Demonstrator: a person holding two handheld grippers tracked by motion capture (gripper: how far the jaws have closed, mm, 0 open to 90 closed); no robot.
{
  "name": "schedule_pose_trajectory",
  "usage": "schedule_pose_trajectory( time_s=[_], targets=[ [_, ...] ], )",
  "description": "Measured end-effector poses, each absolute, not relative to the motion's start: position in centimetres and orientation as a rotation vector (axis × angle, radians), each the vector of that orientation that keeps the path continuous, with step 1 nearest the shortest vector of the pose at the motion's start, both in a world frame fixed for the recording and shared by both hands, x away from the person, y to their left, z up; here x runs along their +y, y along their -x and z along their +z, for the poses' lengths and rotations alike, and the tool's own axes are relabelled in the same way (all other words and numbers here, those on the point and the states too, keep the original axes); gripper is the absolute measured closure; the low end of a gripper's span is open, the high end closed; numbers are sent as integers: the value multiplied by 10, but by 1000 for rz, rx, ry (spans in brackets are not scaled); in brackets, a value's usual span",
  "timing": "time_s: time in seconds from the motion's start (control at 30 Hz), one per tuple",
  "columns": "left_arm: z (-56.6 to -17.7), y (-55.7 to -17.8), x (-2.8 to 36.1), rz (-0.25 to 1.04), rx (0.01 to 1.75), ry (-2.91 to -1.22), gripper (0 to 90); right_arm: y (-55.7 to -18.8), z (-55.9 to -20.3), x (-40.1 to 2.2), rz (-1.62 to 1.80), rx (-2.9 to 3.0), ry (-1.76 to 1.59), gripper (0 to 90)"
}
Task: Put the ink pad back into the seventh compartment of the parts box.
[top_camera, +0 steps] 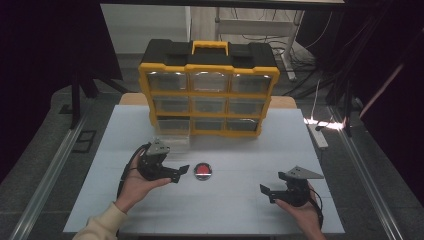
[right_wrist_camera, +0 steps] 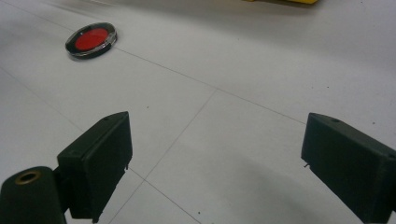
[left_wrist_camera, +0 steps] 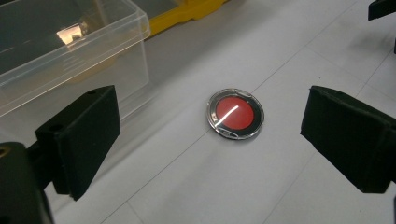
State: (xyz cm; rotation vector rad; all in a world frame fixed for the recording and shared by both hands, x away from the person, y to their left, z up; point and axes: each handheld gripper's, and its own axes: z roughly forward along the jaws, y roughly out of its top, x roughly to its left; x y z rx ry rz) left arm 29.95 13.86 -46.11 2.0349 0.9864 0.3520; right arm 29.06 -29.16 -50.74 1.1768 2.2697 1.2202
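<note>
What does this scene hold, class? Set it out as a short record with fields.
Object: red disc flat on the table
Left gripper: open, aimed at the disc, not touching it
Right gripper: open, holding nothing, apart from the disc
Drawer: clear, pulled out of the cabinet's bottom left
Cabinet: yellow and black, behind the disc

Small round compact [top_camera: 203, 171]: red centre, clear lid, dark rim. Closed, lying flat on white table [top_camera: 225, 210], lid up. Sits mid-table, in front of the pulled-out clear drawer [top_camera: 171, 140], well apart from it. Glare streak across lid.
</note>
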Motion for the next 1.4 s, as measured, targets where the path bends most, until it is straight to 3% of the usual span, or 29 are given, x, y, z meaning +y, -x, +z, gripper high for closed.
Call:
schedule_pose_trajectory(
  time_s=[1.4],
  targets=[
    [-471, -335, 75, 239, 917, -2175, 54, -291, -508, -293, 1222, 2275, -1171, 91]
  ],
)
